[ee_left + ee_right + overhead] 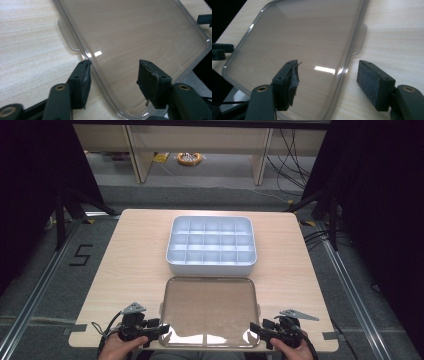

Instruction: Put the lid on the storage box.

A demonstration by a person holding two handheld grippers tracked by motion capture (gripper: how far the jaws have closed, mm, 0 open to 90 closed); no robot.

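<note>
A clear plastic lid [210, 307] lies flat at the table's near edge, in front of a white compartment box [211, 265] that has several empty cells. My left gripper [162, 329] is at the lid's near-left corner. In the left gripper view it [113, 72] is open, its jaws straddling the rim of the lid [130, 32] without closing on it. My right gripper [254, 329] is at the near-right corner. In its own view it [328, 80] is open too, with the edge of the lid [299, 37] running between its jaws.
The wooden table [135, 260] has bare room on both sides of the box. The lid's near edge reaches the table's front edge. On each side of the lid a small tab [68, 37] sticks out. Dark stands and cables flank the table on the floor.
</note>
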